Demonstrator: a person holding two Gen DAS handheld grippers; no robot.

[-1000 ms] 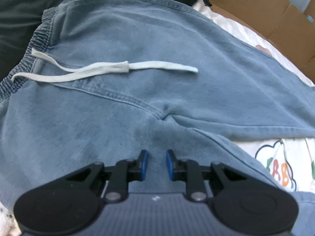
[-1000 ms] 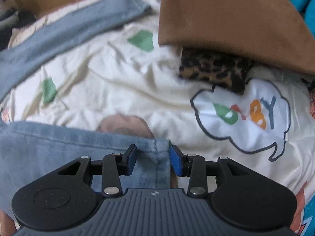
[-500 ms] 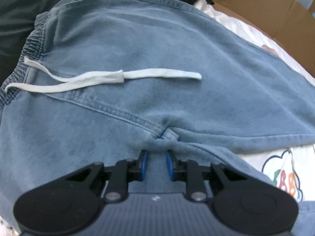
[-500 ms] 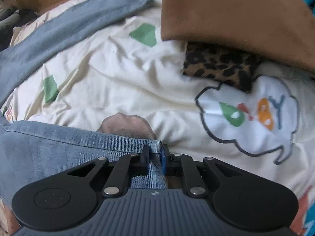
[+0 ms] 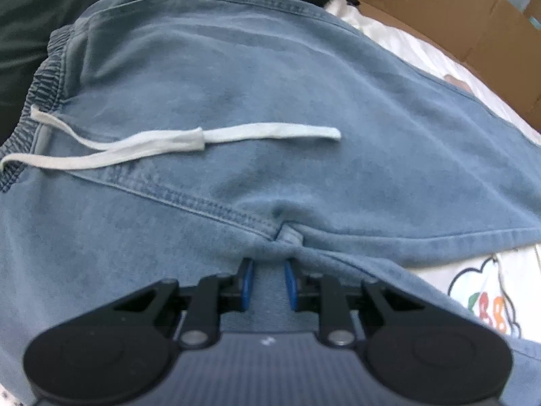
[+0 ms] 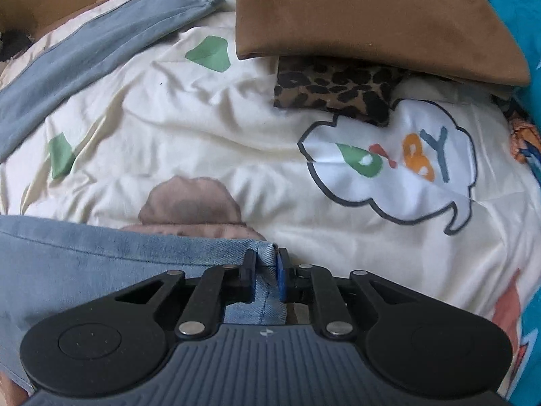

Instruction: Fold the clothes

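Bedding with cartoon prints (image 6: pixel 236 142) is serving as the work surface, cardboard (image 5: pixel 439 13) at the far edge. Blue drawstring trousers (image 5: pixel 270 84) are lying spread across it, waistband at far left, white cord (image 5: pixel 189 140) resting loose on the seat. Left gripper (image 5: pixel 268 282) is pinching a bunched fold at the crotch seam, blue pads clenched on cloth. Right gripper (image 6: pixel 265 279) is gripping the near leg's hem corner (image 6: pixel 267 257); its jaws have just been closing, then easing slightly, denim between them. Other leg (image 6: pixel 101 50) is trailing to the far left of the right view; folded brown garment (image 6: pixel 372 17) and leopard-print piece (image 6: pixel 334 88) are sitting far right. To do the fold well, probably lift both grips together, keep the leg taut, and lay it edge to edge over the other. Hard to tell how many layers each claw holds; fingertips are buried in fabric, and the waistband's left end is cut off.
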